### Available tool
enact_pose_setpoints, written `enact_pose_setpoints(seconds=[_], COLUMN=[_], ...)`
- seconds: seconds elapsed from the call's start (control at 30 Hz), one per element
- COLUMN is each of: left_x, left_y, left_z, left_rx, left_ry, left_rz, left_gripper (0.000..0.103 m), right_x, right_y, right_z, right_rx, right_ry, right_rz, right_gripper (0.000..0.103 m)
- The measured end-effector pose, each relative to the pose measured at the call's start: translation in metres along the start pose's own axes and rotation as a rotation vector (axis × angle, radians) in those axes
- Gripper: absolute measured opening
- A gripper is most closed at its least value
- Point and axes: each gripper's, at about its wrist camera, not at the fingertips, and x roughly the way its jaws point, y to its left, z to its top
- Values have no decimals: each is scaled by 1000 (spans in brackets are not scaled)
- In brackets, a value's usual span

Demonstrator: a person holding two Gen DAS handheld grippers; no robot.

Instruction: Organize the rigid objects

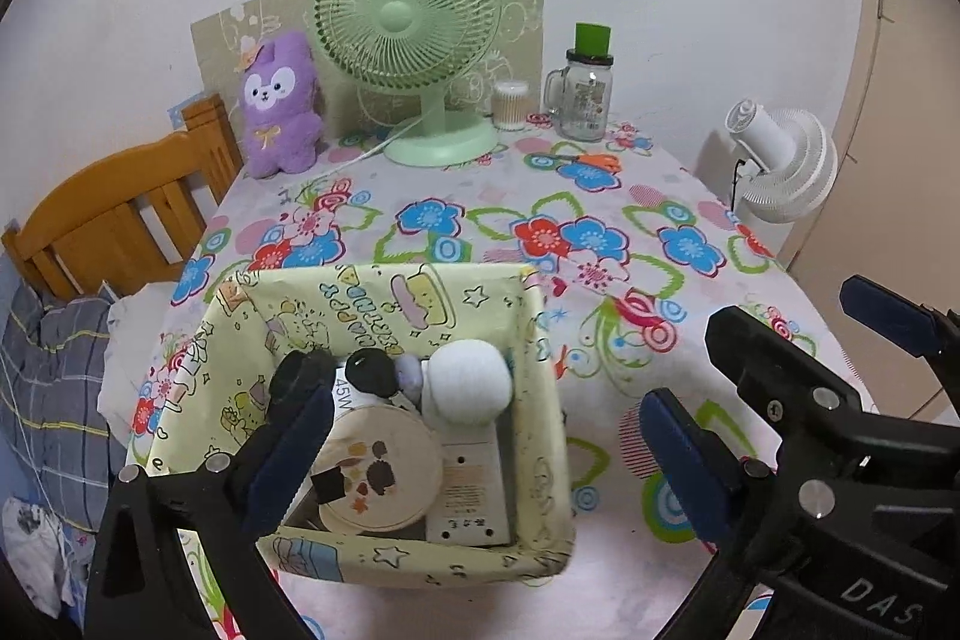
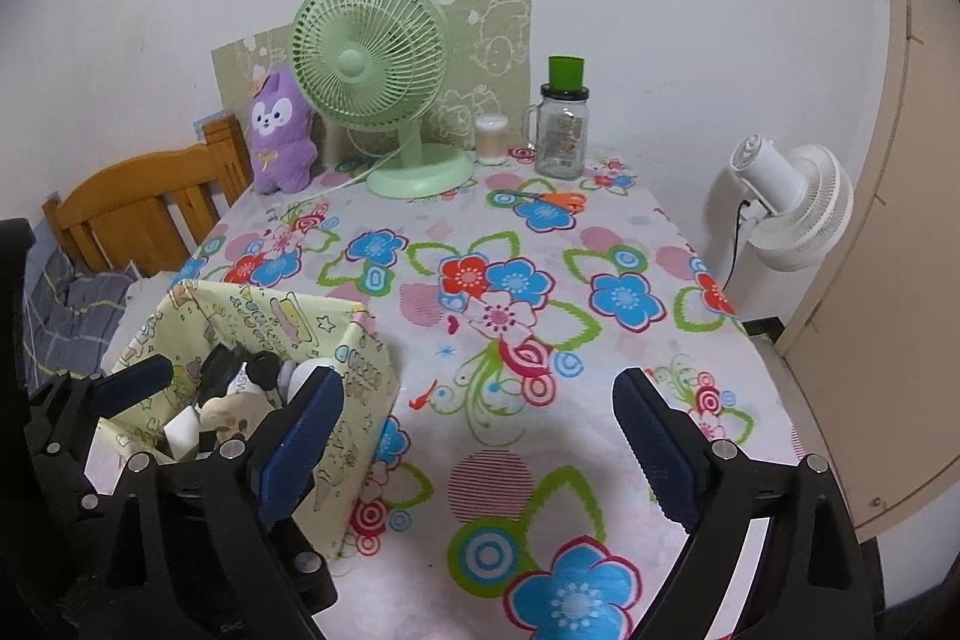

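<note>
While both tools hang empty w/ jaws spread wide, left gripper (image 1: 480,424) sits over the fabric bin (image 1: 540,400) near the table's front-left, right gripper (image 2: 480,430) over bare floral tablecloth (image 2: 510,280) beside it. Bin already holds the rigid bits: round compact (image 1: 384,466), white ball (image 1: 471,379), flat white box (image 1: 471,496), black caps (image 1: 372,370). Bin walls look soft & light, prob fold if squeezed; I'd pinch a rim corner. Compact looks smooth & slippery, so take it across its edges
</note>
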Motion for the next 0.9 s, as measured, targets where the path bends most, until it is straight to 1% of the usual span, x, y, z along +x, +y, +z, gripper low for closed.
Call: enact_pose_setpoints(seconds=[0.27,0.7,0.9], left_x=[-26,-60,-73], left_y=[-13,-28,-32], left_z=[3,5,6], left_rx=[12,36,24], left_ry=[-47,-120,-141], left_rz=[-17,-12,-17], left_gripper=[103,103,103], right_x=[-19,-54,-73], right_y=[-22,-57,-69], right_z=[3,1,-2], right_rx=[31,79,85], right_ry=[-34,-92,-139], right_rz=[-20,-80,-109], right_gripper=[96,98,100])
